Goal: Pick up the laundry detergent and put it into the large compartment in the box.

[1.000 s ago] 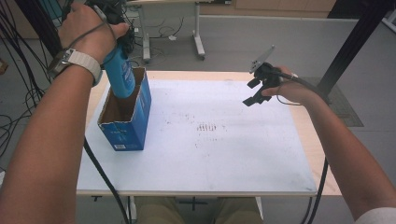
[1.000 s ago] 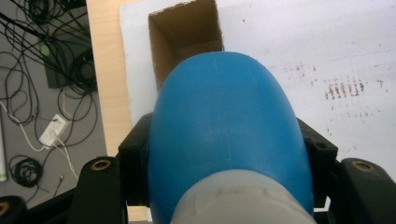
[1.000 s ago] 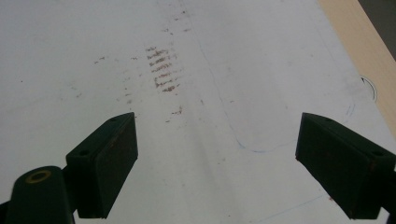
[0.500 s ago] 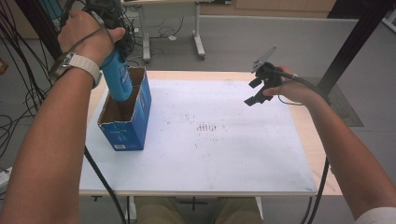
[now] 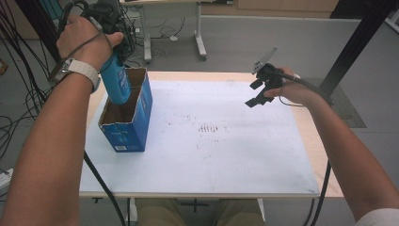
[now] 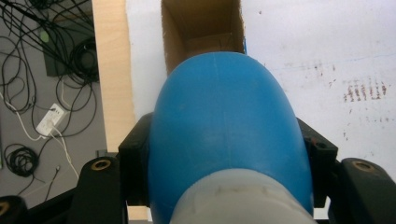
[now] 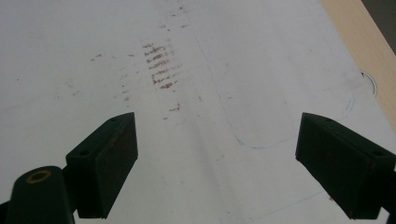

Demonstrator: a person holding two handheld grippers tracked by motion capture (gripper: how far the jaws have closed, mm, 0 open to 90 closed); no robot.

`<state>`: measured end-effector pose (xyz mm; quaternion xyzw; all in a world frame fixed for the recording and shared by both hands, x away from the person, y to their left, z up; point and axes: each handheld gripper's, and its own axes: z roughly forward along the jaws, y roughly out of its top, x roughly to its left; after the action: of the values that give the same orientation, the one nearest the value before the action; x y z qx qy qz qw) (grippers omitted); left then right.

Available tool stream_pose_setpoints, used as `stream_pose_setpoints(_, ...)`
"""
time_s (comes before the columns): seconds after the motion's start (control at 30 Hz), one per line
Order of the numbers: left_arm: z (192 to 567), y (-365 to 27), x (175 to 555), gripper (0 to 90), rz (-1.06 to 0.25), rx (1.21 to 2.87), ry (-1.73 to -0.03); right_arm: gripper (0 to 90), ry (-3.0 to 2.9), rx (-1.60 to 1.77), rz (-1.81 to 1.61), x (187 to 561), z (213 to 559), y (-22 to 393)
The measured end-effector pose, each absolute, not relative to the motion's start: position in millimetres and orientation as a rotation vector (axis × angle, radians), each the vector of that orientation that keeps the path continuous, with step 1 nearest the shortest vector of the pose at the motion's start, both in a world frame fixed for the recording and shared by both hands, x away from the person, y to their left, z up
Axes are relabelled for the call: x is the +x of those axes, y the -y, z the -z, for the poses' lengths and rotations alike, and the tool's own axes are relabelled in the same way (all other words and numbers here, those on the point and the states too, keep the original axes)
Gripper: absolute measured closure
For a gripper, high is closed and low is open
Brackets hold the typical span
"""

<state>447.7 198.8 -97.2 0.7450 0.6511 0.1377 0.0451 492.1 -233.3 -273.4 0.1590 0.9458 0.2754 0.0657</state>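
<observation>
Against the earlier high views, the blue bottle (image 5: 116, 81) sits a little higher and its lower end hangs over the open top of the blue cardboard box (image 5: 128, 123) rather than down inside it; the left hand (image 5: 87, 35) has lifted slightly with it. The box stands where it did on the white sheet (image 5: 211, 141), near the desk's (image 5: 329, 181) left edge. The right hand (image 5: 289, 92) and its gripper keep the same spot over the far right part of the sheet.

In the left gripper view the bottle crowds the foreground, so its pale grey cap end (image 6: 240, 198) is cut off by the bottom edge and the bottle's far tip hides much of the box opening (image 6: 201, 28) beyond it. How deep the box goes cannot be made out. In the high view the left gripper (image 5: 106, 21) is largely covered by the hand that grasps it, and the bottle's top is lost behind the fingers.

The left gripper's jaws clamp the bottle's rounded body from both sides, pads pressed against the blue plastic. The right gripper (image 7: 217, 158) has its jaws spread wide, nothing between them, above the bare sheet with its brown smudges (image 7: 159, 65) farther on.
</observation>
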Motion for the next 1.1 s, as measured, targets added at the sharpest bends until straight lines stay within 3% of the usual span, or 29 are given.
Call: stream_pose_setpoints(1.1,135,-209,450,37.6,-0.371,2.263,-2.0,12.6,-2.855,0.5,-0.832,492,278,237)
